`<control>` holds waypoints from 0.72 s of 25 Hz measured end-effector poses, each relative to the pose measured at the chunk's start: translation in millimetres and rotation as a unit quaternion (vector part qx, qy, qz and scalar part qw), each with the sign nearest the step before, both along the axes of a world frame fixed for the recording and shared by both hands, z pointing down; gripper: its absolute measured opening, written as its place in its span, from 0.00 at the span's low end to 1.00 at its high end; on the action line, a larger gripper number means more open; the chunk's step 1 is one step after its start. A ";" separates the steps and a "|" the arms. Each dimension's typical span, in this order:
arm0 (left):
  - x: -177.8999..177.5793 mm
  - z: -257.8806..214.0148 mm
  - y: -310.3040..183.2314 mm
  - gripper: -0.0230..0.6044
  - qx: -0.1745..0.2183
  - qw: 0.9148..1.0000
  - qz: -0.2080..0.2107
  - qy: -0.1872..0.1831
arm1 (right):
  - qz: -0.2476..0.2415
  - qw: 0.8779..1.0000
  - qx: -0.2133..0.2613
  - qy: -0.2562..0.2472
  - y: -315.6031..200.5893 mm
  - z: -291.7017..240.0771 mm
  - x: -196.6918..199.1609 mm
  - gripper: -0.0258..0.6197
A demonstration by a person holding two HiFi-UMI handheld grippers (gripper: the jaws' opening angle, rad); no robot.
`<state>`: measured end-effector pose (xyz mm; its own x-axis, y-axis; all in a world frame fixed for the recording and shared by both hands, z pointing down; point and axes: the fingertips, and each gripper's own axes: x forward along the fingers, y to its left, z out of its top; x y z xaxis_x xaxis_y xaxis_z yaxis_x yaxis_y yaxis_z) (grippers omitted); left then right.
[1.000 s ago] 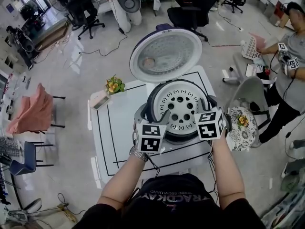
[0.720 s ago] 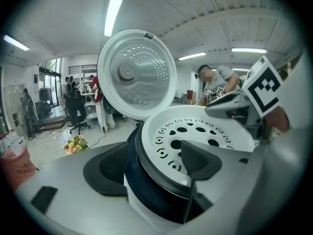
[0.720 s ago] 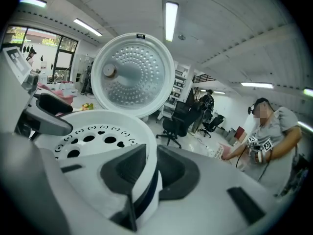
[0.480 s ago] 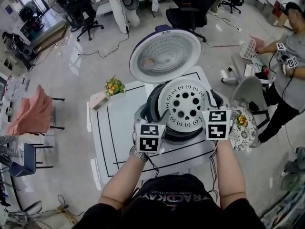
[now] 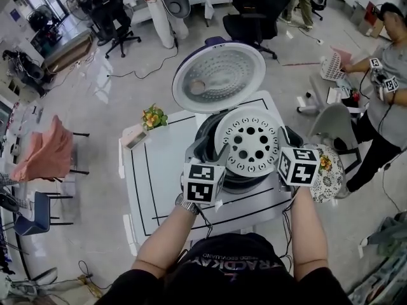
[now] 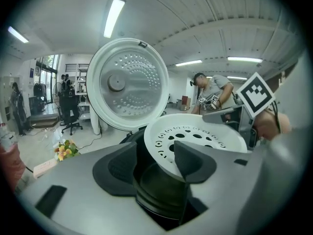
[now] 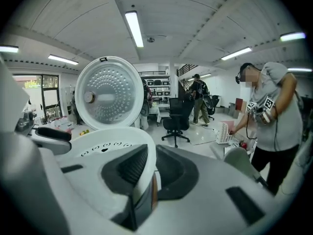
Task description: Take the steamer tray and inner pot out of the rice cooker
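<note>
Right claw (image 7: 150,155) is clamped on the rim of the steamer tray (image 5: 251,142); its jaws have just been closing onto it. The tray is lifted and tilted over the mouth of the rice cooker (image 5: 206,146), on the right-claw side. Left claw (image 6: 155,155) is not gripping. Its jaws have just been closing but stand apart, with the tray's near rim and the dark inner pot (image 6: 159,182) showing in the gap. The pot is seated in the cooker, under the tray. Lid (image 5: 219,76) stands open behind. The cooker sits on the white counter (image 5: 159,170); flowers (image 5: 152,114) are at the far left corner.
</note>
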<state>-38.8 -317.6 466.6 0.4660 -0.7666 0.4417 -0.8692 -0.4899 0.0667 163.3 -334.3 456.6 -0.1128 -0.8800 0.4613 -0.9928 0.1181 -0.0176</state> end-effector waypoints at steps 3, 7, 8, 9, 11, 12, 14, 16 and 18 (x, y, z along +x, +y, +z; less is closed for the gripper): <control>4.5 -0.4 0.3 0.39 -0.021 0.999 -0.004 0.028 | 0.002 1.000 -0.002 -0.020 1.2 2.8 3.5 0.13; 7.0 -1.3 1.0 0.37 -0.039 0.999 -0.004 0.016 | 0.002 0.998 -0.001 -0.063 4.2 1.4 4.8 0.13; 9.2 -1.1 1.8 0.34 -0.035 0.999 0.000 -0.005 | 0.002 0.998 0.000 -0.071 4.6 0.8 4.7 0.13; 11.1 -1.0 2.3 0.30 -0.032 0.999 0.001 -0.019 | 0.002 0.997 0.001 -0.074 5.0 0.6 4.9 0.13; 12.4 -1.2 2.0 0.28 -0.035 0.999 -0.009 -0.020 | 0.001 0.997 0.001 -0.075 6.0 0.8 5.9 0.13; 12.1 -1.9 1.6 0.27 -0.037 0.999 -0.016 -0.013 | 0.000 0.997 0.000 -0.077 6.7 1.2 6.5 0.13; 11.1 -4.1 1.0 0.25 -0.037 0.999 -0.030 -0.004 | -0.003 0.997 -0.002 -0.083 8.5 2.0 7.1 0.13; 9.7 -7.1 1.5 0.23 -0.033 0.998 -0.047 0.003 | -0.004 0.996 -0.004 -0.084 11.5 3.3 6.9 0.13; 7.6 -10.4 3.5 0.21 -0.026 0.998 -0.064 0.011 | -0.006 0.996 -0.006 -0.086 15.8 4.6 5.8 0.13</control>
